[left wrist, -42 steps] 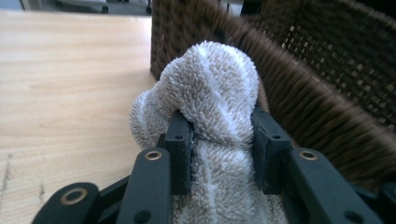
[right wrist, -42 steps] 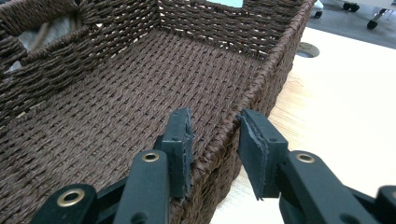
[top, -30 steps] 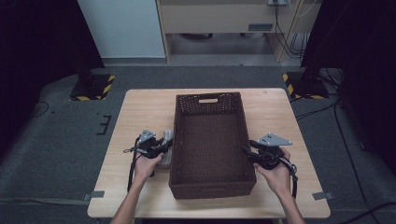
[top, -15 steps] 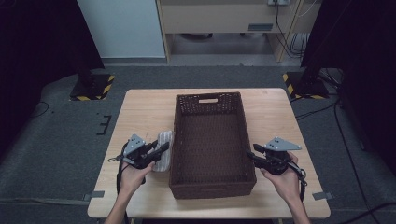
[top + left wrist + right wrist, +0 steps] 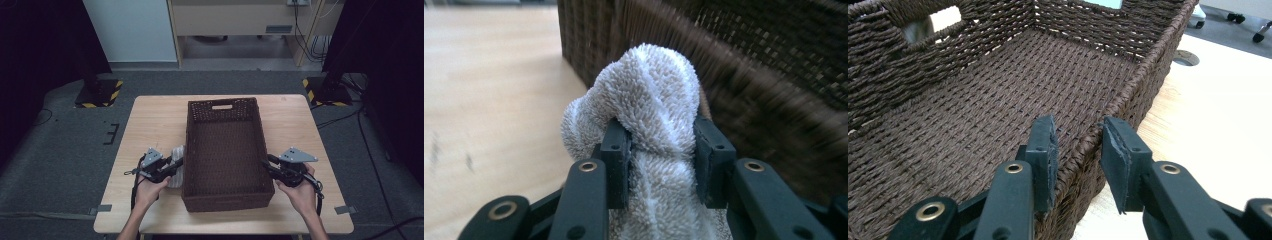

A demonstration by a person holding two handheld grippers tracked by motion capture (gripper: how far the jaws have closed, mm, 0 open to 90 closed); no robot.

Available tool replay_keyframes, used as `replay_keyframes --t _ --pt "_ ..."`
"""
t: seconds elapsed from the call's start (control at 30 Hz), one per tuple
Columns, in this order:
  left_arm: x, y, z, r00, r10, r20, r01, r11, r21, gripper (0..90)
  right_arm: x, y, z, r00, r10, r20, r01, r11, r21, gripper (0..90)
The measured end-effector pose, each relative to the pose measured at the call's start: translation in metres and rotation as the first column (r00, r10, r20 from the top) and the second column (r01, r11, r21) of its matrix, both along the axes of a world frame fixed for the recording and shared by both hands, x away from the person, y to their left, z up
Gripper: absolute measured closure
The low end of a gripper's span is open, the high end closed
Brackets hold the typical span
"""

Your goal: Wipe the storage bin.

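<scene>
— At six o'clock on the table [image 5: 150,117], what do the two hands have hold of?

— The left gripper [image 5: 663,150] pinches a white terry towel [image 5: 649,100]. Its jaws press into the cloth from both sides, and the pile bulges up above them in a rounded lump.

— Where does that towel sit on the high view?

— At about eight o'clock from the middle of the table, just beside the left long wall of the brown woven basket [image 5: 226,150]. The towel [image 5: 177,165] is outside the basket, close against that wall; whether it touches the weave I cannot tell. The left gripper [image 5: 170,167] comes at it from the nine o'clock side, with the person's left hand [image 5: 150,187] behind it.

— And the other side?

— The right gripper [image 5: 267,166] is at the basket's right long wall, near the corner at four o'clock, held by the right hand [image 5: 297,192]. On its own view the right gripper [image 5: 1078,150] straddles the rim of the basket [image 5: 973,110]: one jaw inside, one outside over the bare wood. The inner jaw lies against the weave, while a narrow gap shows at the outer one, so the jaws are spread around the wall and not clamped on it.

— Anything inside the basket?

— Its woven floor, and a handle slot in the end wall at twelve o'clock.
</scene>
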State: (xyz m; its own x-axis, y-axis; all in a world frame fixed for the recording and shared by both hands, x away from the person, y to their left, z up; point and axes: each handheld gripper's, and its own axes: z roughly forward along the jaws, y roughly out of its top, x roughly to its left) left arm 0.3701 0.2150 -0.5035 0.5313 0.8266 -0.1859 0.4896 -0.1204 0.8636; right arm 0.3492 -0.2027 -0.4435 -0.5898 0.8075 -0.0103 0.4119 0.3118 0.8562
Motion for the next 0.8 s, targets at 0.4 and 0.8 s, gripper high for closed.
replay_keyframes --t 0.4,0.8 --pt "0.005 0.001 -0.008 0.9987 0.027 -0.043 -0.026 0.9996 0.014 62.6 0.0 0.002 0.0 0.9999 0.008 -0.01 -0.009 1.0 -0.022 61.0" --pt "-0.035 0.016 0.045 0.9956 0.009 0.093 -0.002 0.9971 -0.077 62.3 -0.007 -0.006 0.007 0.9998 0.02 0.001 -0.02 1.0 0.011 55.2"
